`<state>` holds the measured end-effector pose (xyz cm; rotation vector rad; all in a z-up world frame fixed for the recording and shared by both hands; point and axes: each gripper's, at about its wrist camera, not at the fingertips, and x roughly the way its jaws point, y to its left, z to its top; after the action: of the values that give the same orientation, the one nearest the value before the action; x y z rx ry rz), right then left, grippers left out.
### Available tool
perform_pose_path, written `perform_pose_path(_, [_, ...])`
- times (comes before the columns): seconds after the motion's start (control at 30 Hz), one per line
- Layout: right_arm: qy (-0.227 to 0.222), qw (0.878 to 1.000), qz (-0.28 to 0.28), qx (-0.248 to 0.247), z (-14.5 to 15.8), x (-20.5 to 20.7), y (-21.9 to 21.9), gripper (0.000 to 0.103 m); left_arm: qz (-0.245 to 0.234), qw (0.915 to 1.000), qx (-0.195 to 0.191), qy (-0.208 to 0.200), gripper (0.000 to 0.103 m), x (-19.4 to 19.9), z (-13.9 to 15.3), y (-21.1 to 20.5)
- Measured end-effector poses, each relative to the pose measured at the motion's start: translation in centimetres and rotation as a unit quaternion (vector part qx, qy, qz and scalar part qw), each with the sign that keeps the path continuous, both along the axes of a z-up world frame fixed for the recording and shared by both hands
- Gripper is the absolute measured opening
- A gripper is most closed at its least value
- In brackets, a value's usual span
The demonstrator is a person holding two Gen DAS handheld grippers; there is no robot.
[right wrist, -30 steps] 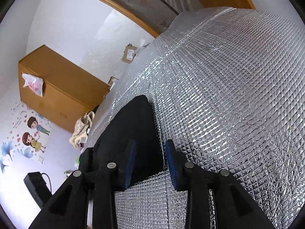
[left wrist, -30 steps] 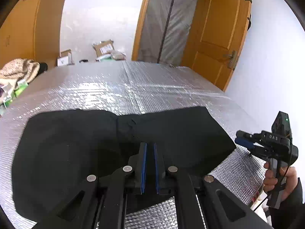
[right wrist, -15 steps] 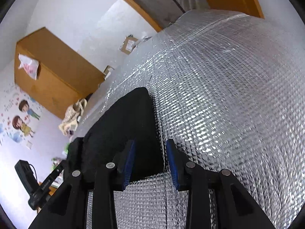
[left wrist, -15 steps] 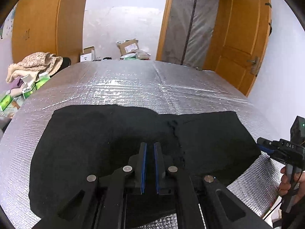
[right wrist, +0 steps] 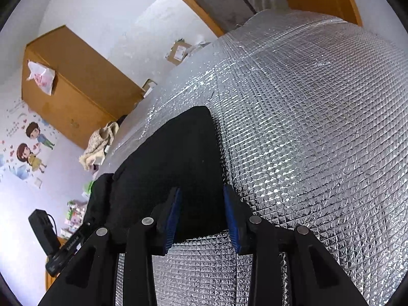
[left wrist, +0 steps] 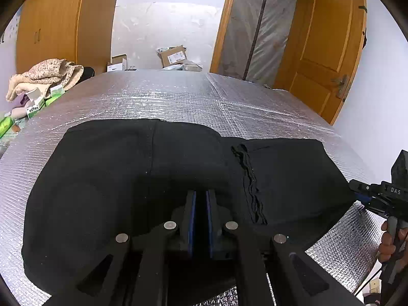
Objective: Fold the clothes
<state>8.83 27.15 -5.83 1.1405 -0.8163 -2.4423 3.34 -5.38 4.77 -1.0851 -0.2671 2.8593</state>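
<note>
A black garment [left wrist: 127,183] lies spread across the near part of a desk covered in silver quilted foil [left wrist: 178,102]; the right portion is folded over, with a wavy edge running down its middle.

The left claw [left wrist: 200,196] sits low over the garment's near middle, its blue pads nearly together with only a narrow slit between them. Nothing visible is pinched in that slit; the cloth lies beneath and beyond the tips.

The right claw [right wrist: 201,193] has its jaws apart and hovers at the garment's right end, the black cloth [right wrist: 173,158] showing between the two blue pads but not pressed by them. The right pad lies over the garment's edge, where it meets the foil.

A wooden wardrobe [left wrist: 51,25] and a wooden door [left wrist: 329,40] stand behind the desk.
</note>
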Motion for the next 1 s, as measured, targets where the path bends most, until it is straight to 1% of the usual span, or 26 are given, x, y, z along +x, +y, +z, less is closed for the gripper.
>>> perform_pose_path(0.23, [-0.004,1.0,-0.003,-0.004,0.1,0.4,0.5,0.035,-0.009,0.9998,0.018,0.001,0.007,0.5,0.8,-0.3])
perform_pose_path(0.3, [-0.002,1.0,-0.003,-0.008,0.1,0.5,0.6,0.035,-0.033,0.9992,0.02,0.013,0.007,0.7,1.6,0.7])
perform_pose_path(0.4, [0.0,1.0,-0.004,-0.01,0.0,0.6,0.6,0.035,-0.069,0.9972,0.015,0.023,0.007,0.4,2.1,2.6])
perform_pose_path(0.53, [0.0,1.0,-0.005,-0.011,0.0,0.9,0.7,0.035,-0.114,0.9934,0.007,0.006,0.007,-0.6,1.4,5.0])
perform_pose_path(0.6, [-0.001,1.0,-0.005,-0.014,-0.1,1.0,0.7,0.035,-0.129,0.9913,0.002,-0.023,0.007,-1.3,0.0,5.9])
perform_pose_path(0.63, [-0.001,1.0,-0.004,-0.014,0.0,1.2,0.5,0.035,-0.129,0.9911,-0.003,-0.033,0.007,-1.3,-0.6,6.2])
perform_pose_path(0.7, [-0.002,1.0,-0.002,-0.017,0.0,1.3,0.6,0.035,-0.13,0.9912,-0.003,-0.026,0.007,-1.1,-0.4,6.2])
perform_pose_path(0.73, [-0.001,1.0,-0.002,-0.019,0.0,1.4,0.7,0.035,-0.13,0.9912,-0.002,-0.028,0.007,-1.1,-0.3,6.1])
perform_pose_path(0.8, [-0.002,1.0,-0.002,-0.021,0.0,1.4,0.8,0.035,-0.125,0.9917,0.007,-0.027,0.007,-0.8,0.0,5.8])
perform_pose_path(0.87, [-0.005,1.0,-0.004,-0.023,0.1,1.5,0.7,0.035,-0.124,0.9921,0.022,-0.005,0.007,0.5,1.0,5.4])
perform_pose_path(0.93, [-0.01,1.0,-0.005,-0.024,0.2,1.6,0.8,0.035,-0.111,0.9933,0.022,0.025,0.007,1.6,2.3,4.5])
perform_pose_path(1.0, [-0.015,1.0,-0.006,-0.024,0.2,1.7,0.8,0.035,-0.09,0.995,0.018,0.04,0.007,2.1,2.7,3.3])
